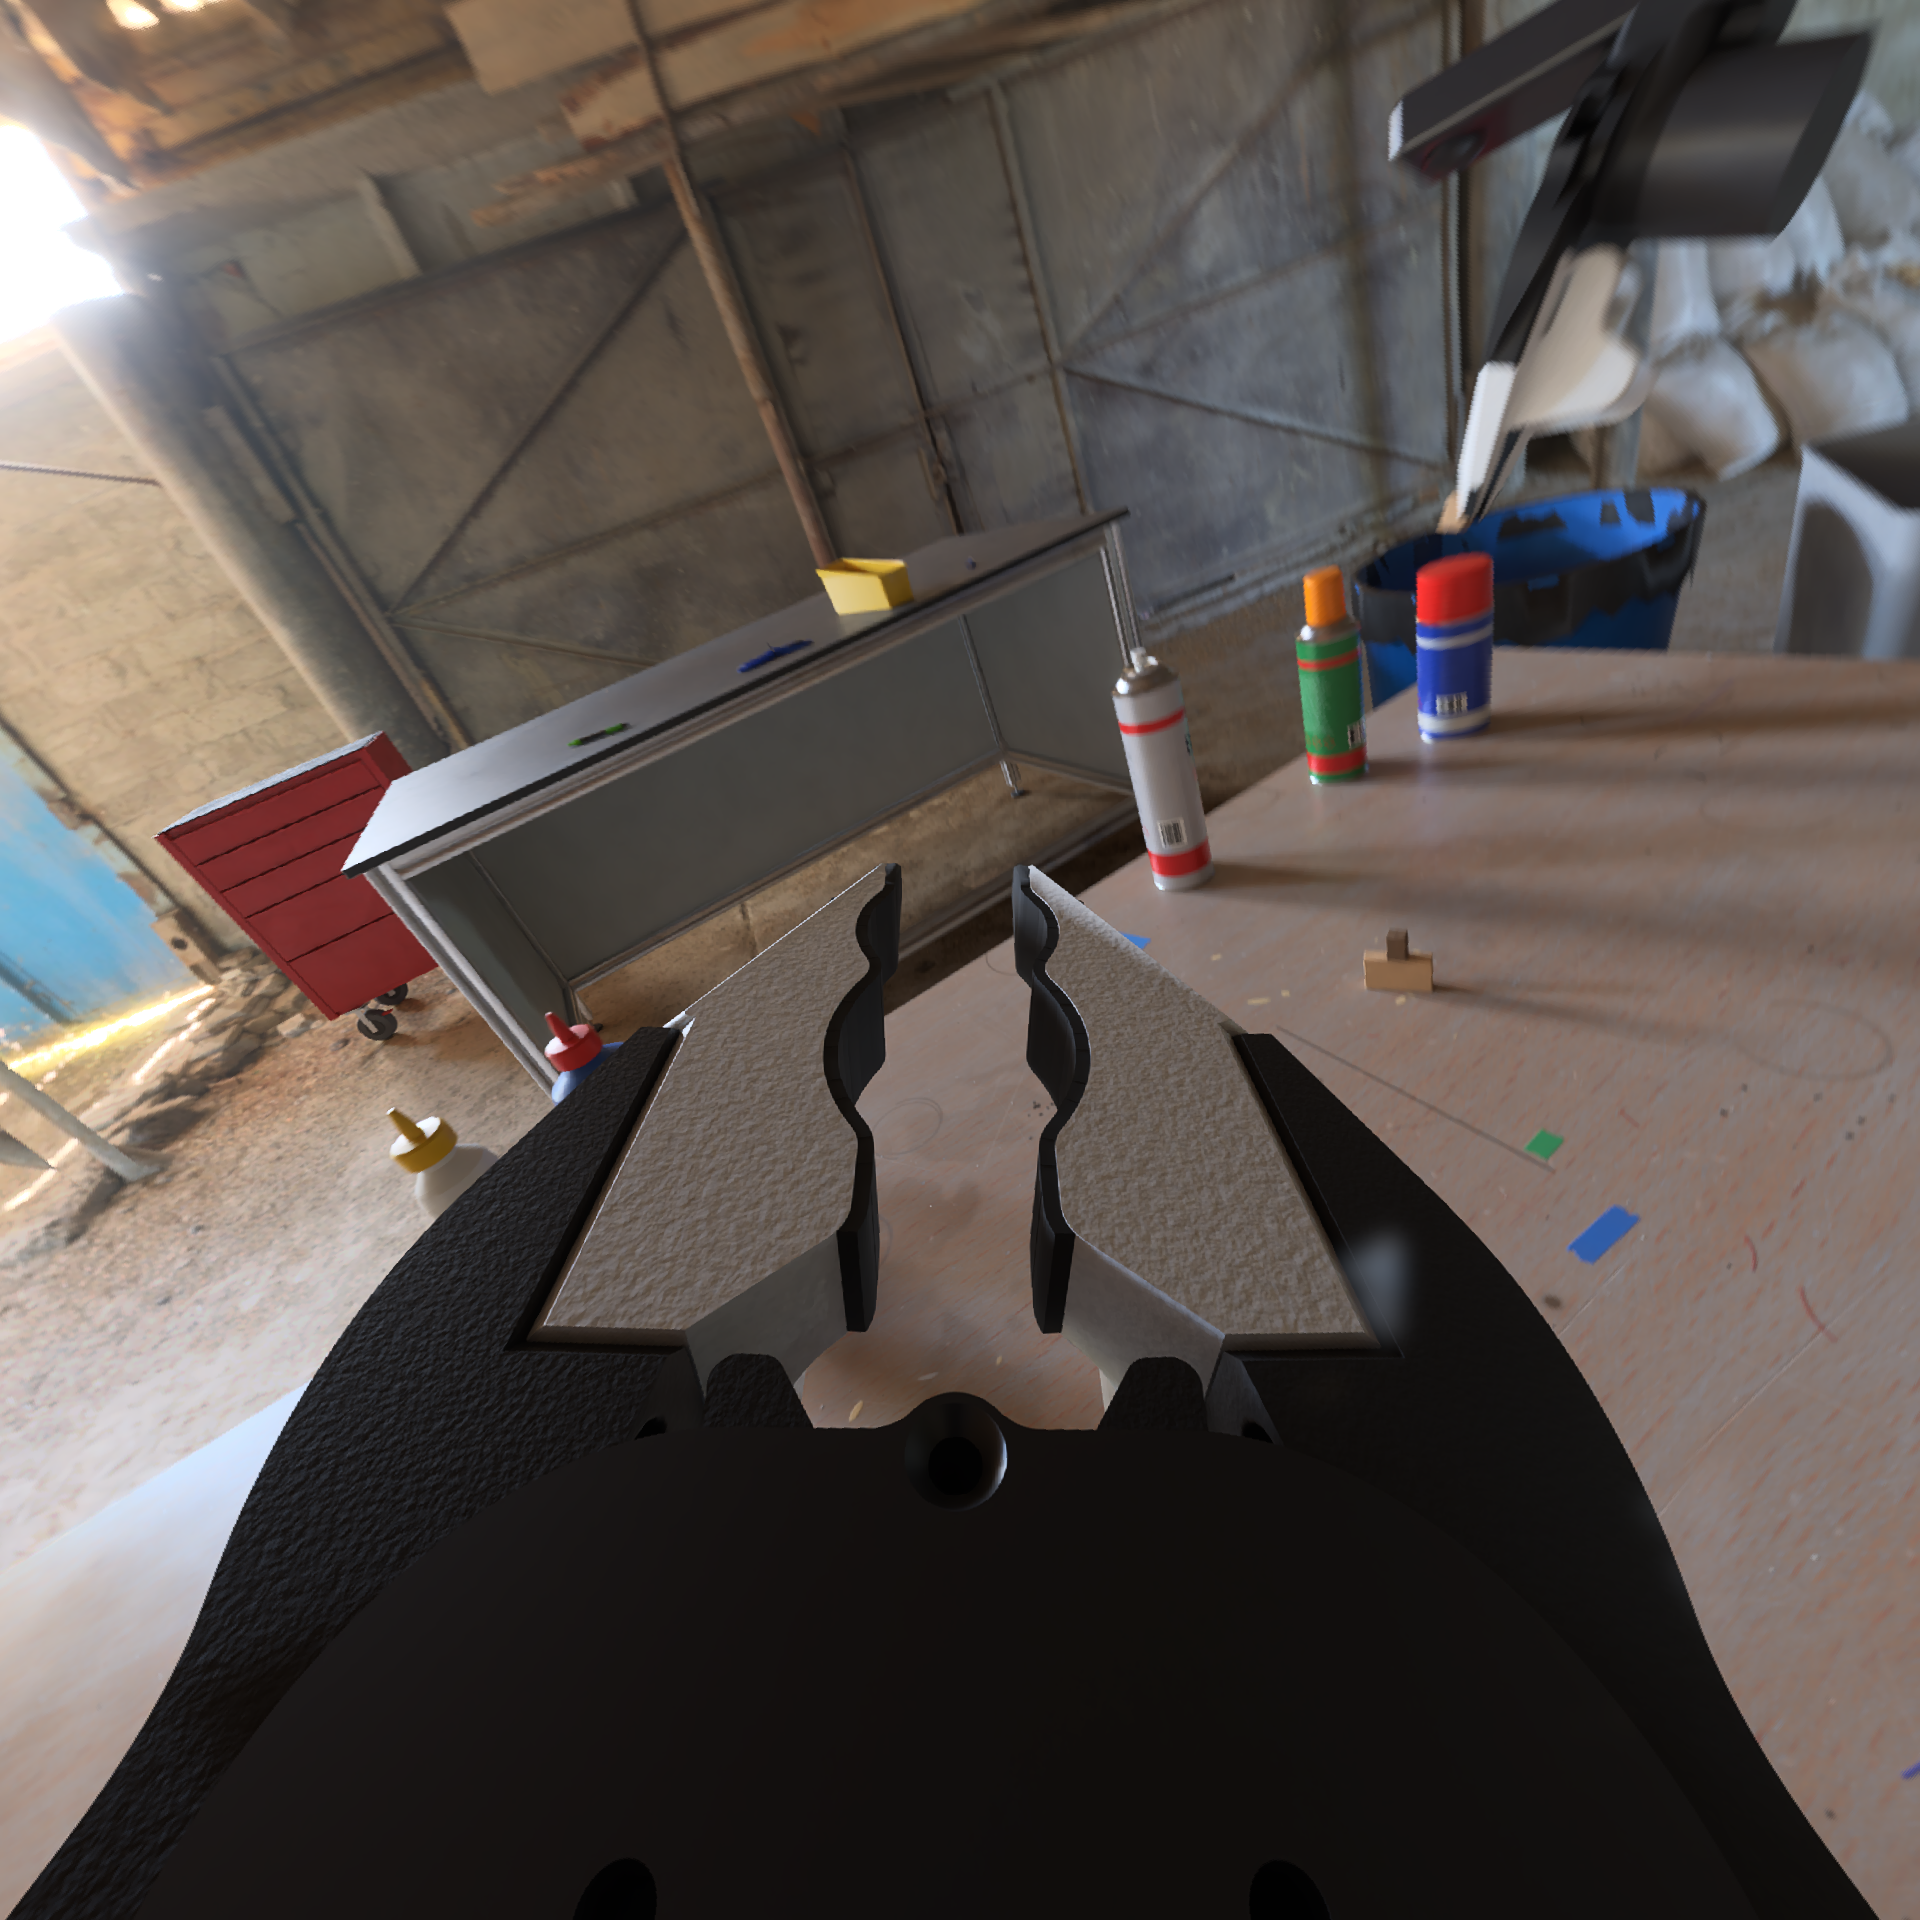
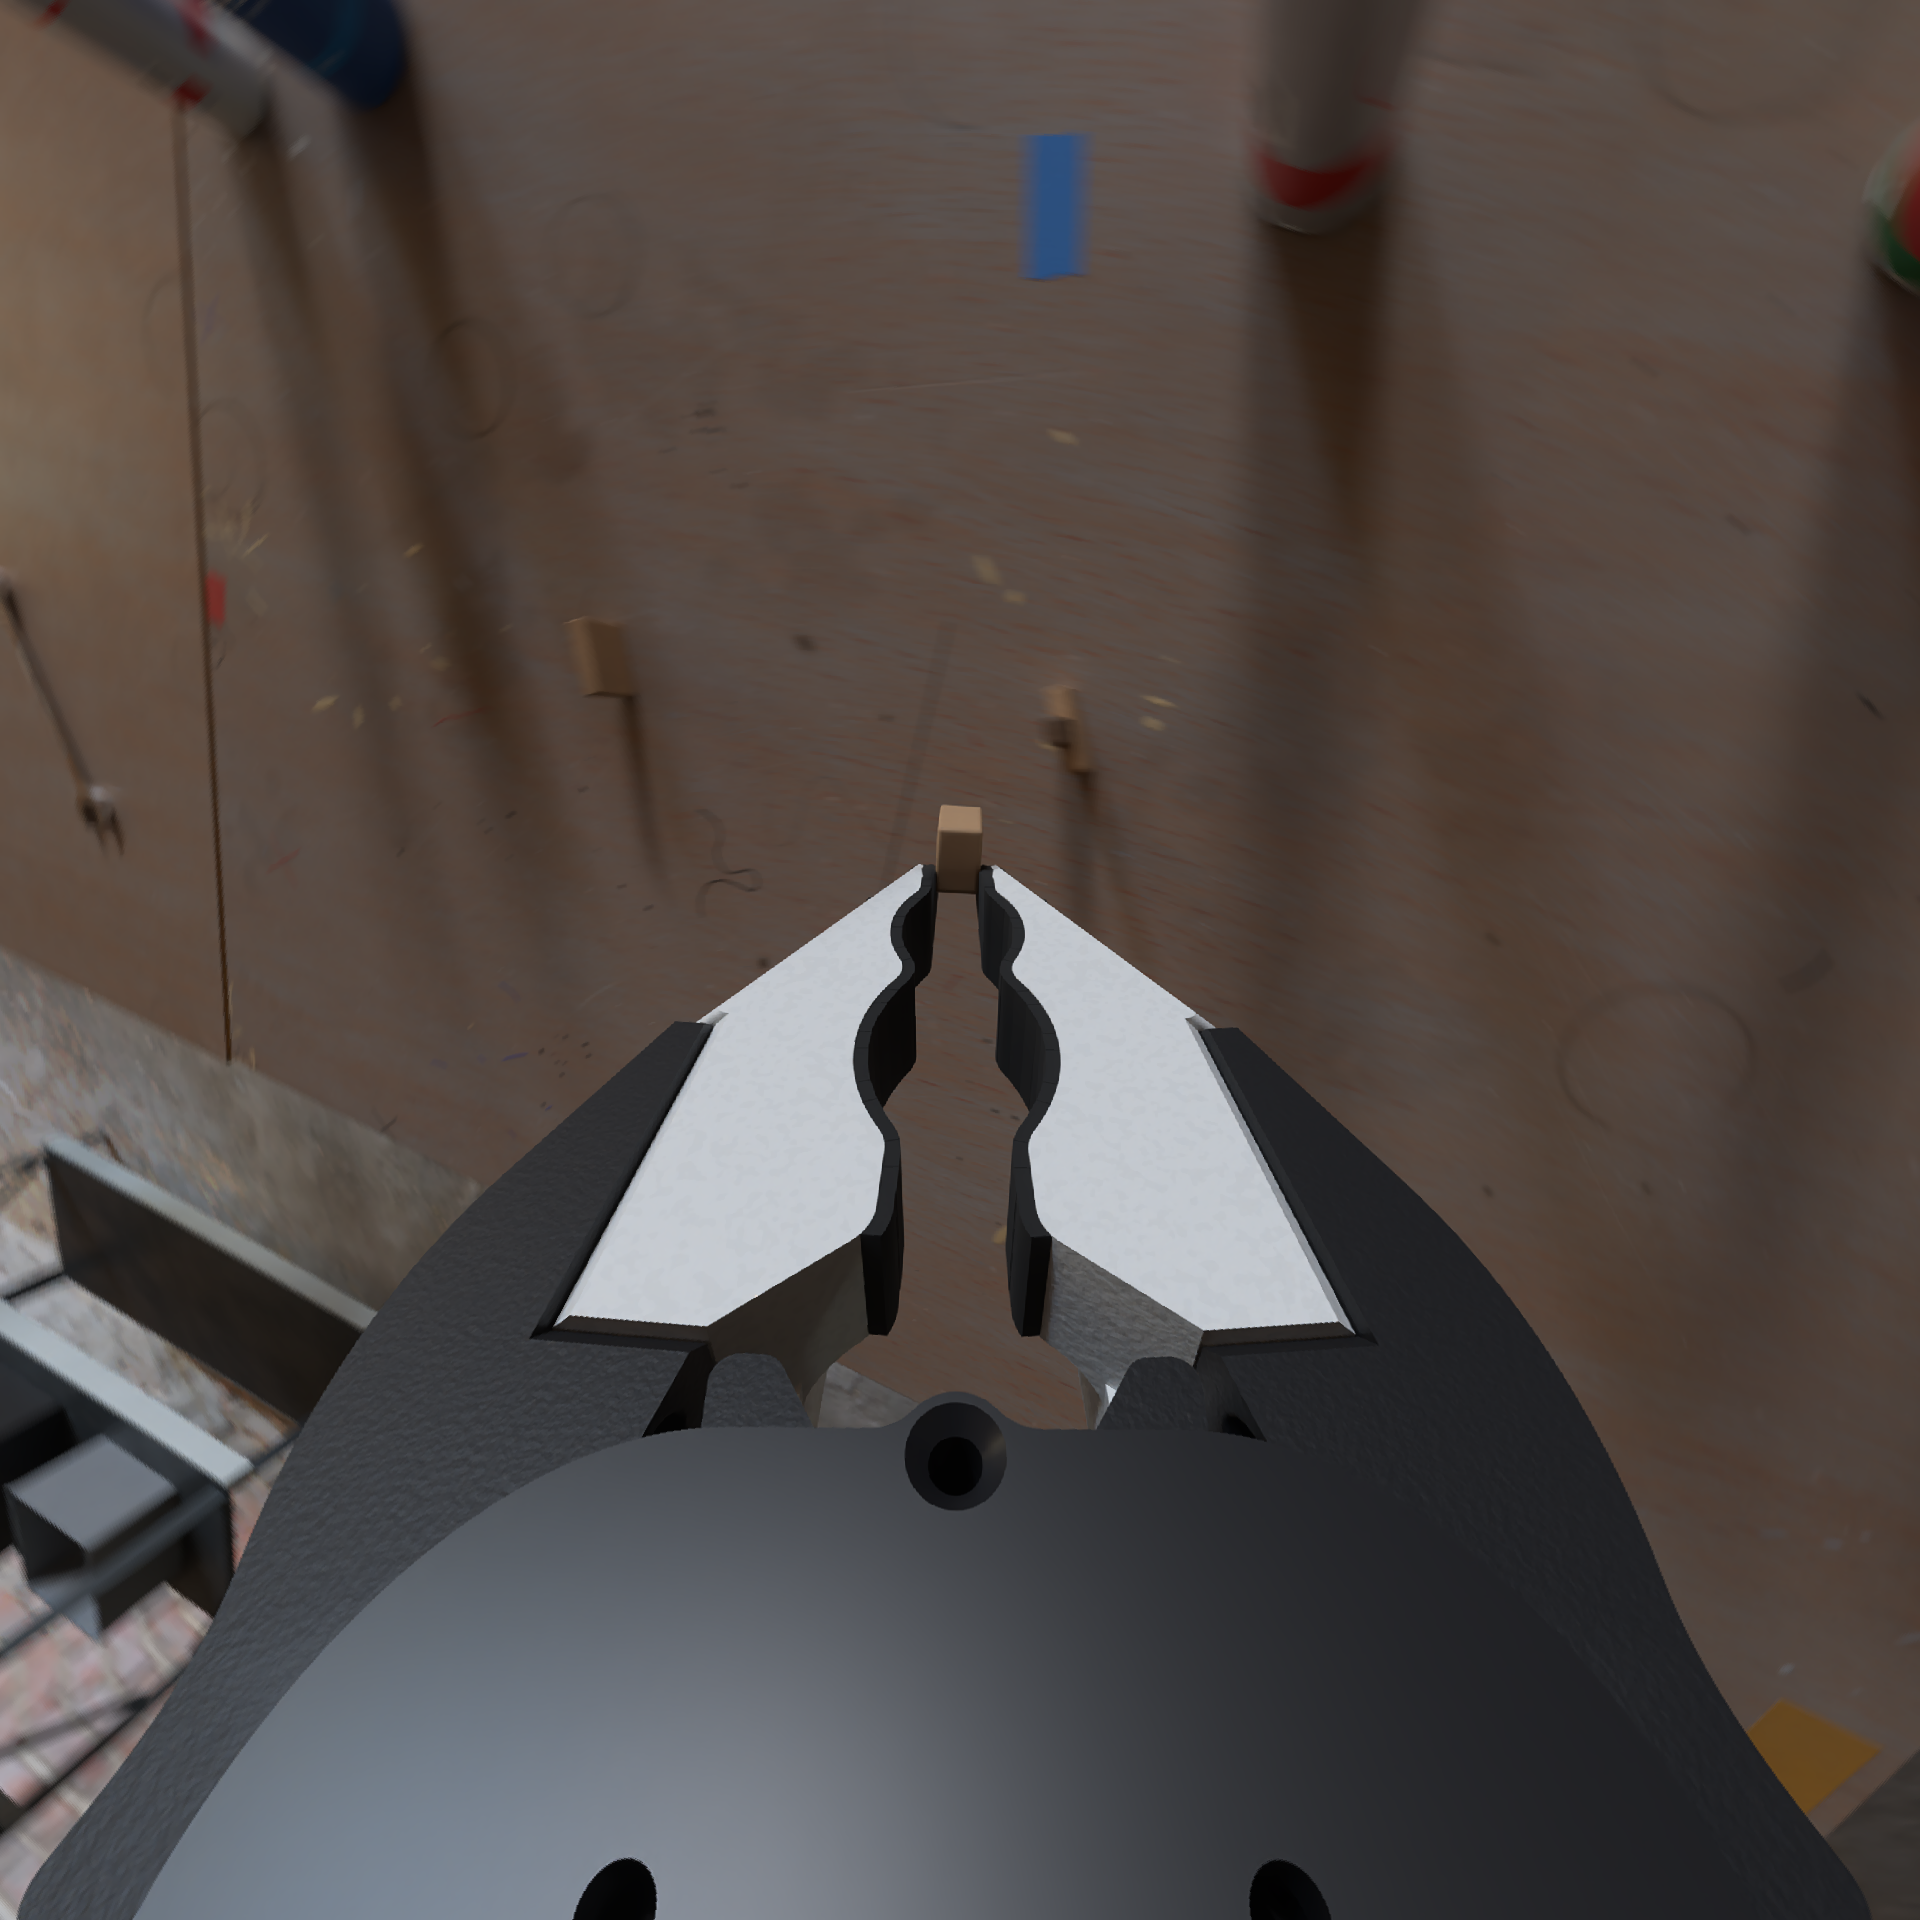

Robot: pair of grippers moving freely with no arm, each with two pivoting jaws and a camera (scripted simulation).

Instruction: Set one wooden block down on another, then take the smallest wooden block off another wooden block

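My right gripper (image 2: pixel 958 883) is shut on a small tan wooden block (image 2: pixel 958 860) and holds it high above the wooden table (image 2: pixel 1455 623). Below it two more wooden blocks lie apart on the table, a larger one (image 2: pixel 597 655) to the left and another (image 2: pixel 1065 722) to the right, both blurred. In the left wrist view a tan block (image 1: pixel 1397 971) with a small block (image 1: pixel 1392 940) on top sits on the table. The right gripper (image 1: pixel 1460 509) hangs high at the upper right. My left gripper (image 1: pixel 956 883) is open and empty over the table's left edge.
Three spray cans stand along the far edge: white (image 1: pixel 1162 774), green (image 1: pixel 1330 675) and blue (image 1: pixel 1452 649). A blue bucket (image 1: pixel 1558 582) stands behind them. Two glue bottles (image 1: pixel 431 1158) stand at the left edge. A wrench (image 2: pixel 62 717) and blue tape (image 2: pixel 1055 203) lie on the table.
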